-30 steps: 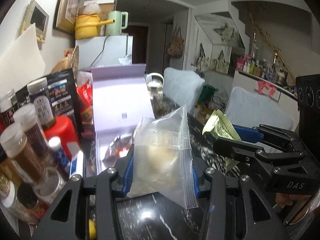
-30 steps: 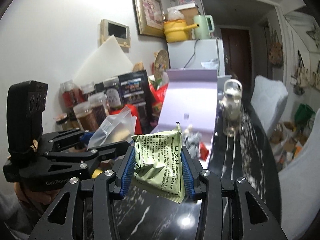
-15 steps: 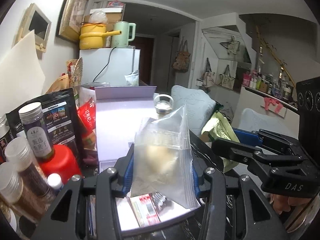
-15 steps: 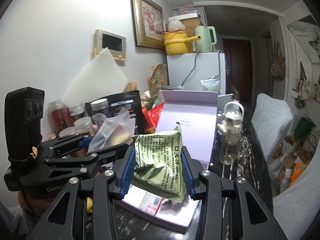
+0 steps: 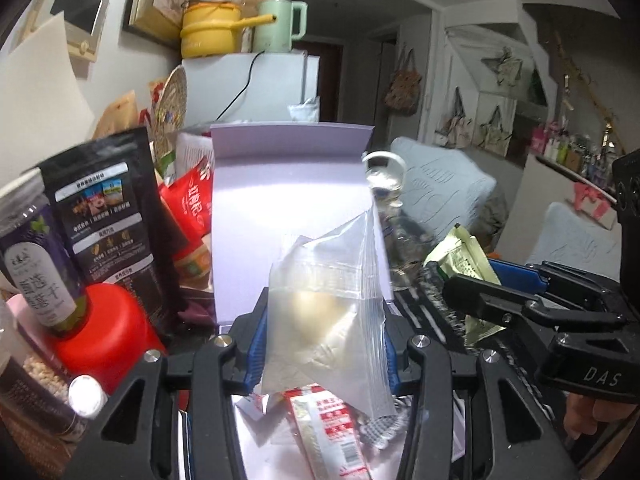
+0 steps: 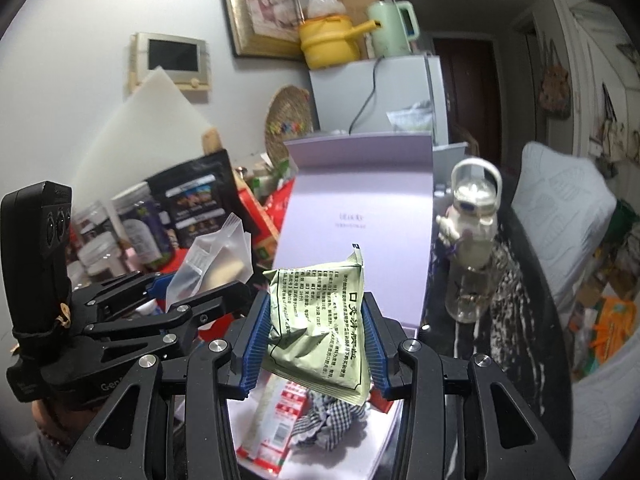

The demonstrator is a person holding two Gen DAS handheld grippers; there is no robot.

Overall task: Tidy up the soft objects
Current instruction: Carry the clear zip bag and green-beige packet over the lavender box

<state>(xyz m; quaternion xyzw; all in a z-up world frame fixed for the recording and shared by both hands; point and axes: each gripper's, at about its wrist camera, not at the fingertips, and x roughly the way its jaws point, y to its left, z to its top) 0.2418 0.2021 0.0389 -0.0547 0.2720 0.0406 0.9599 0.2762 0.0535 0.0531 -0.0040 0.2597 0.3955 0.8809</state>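
Clear plastic fills the middle of the left wrist view: our left gripper (image 5: 324,340) is closed on a zip bag (image 5: 328,320) with something pale and soft inside, and the blue pads press both its sides. Our right gripper (image 6: 312,344) is closed in the same way on a green sachet (image 6: 320,320), which stands upright between its pads. Both packets hang just above the open lilac box (image 6: 360,220), whose lid stands up behind them. In the box we already see a red and white packet (image 6: 276,412) and a checked cloth (image 6: 324,416). We judge that we are in the carrying step, near its end, with both soft things brought over the box but not yet put down. The next move, we think, calls for lowering each packet into a free part of the tray and then opening the jaws. The jars (image 5: 36,256) on the left and the bottle (image 6: 472,240) on the right stand near, so we should come down straight.
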